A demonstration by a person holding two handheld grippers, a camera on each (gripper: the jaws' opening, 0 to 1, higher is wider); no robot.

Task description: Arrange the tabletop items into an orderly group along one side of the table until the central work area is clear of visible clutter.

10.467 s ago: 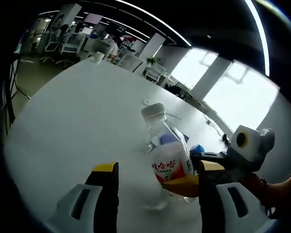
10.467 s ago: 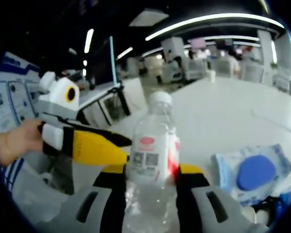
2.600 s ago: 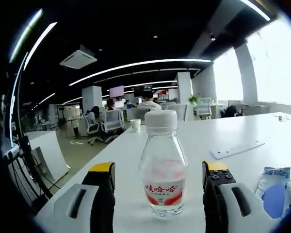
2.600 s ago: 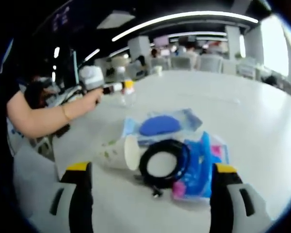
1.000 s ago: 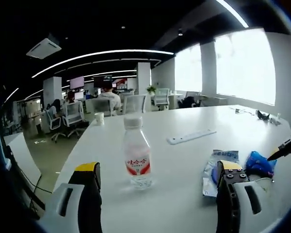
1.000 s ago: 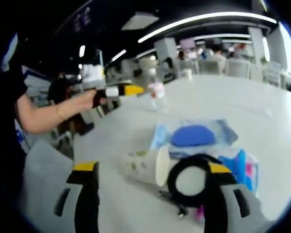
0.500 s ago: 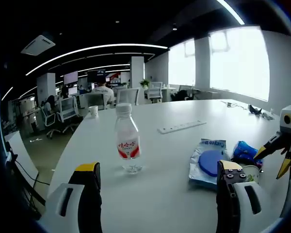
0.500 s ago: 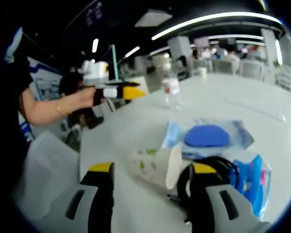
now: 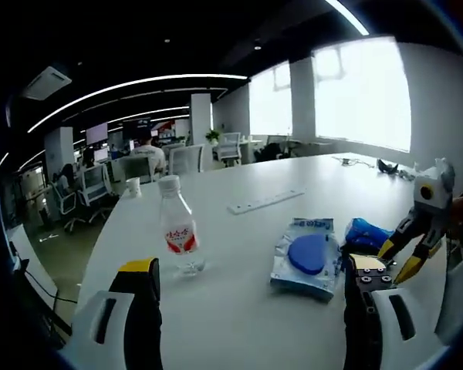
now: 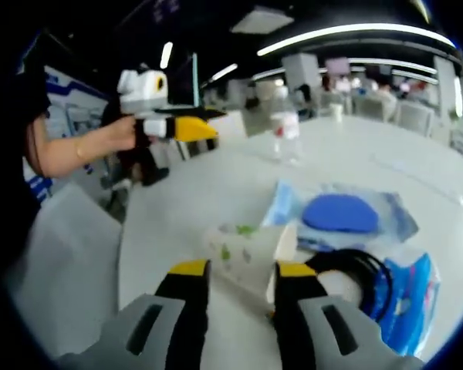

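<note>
A paper cup printed with green leaves lies on its side on the white table. My right gripper has its jaws drawn in against the cup's sides. Beside the cup are a black cable coil, a blue wipes pack and a clear packet holding a blue pad. The water bottle stands upright to the left of that packet. My left gripper hangs open above the table's near edge with nothing between its jaws. The right gripper comes in from the right.
A white power strip lies farther back on the table, and a small paper cup stands at the far end. Office chairs and desks fill the room beyond. A person's arm holds the left gripper over the table's left edge.
The right gripper's jaws have narrowed from wide apart to snug around the paper cup. The left gripper has backed off from the bottle, which stands alone, and its view has swung right.
</note>
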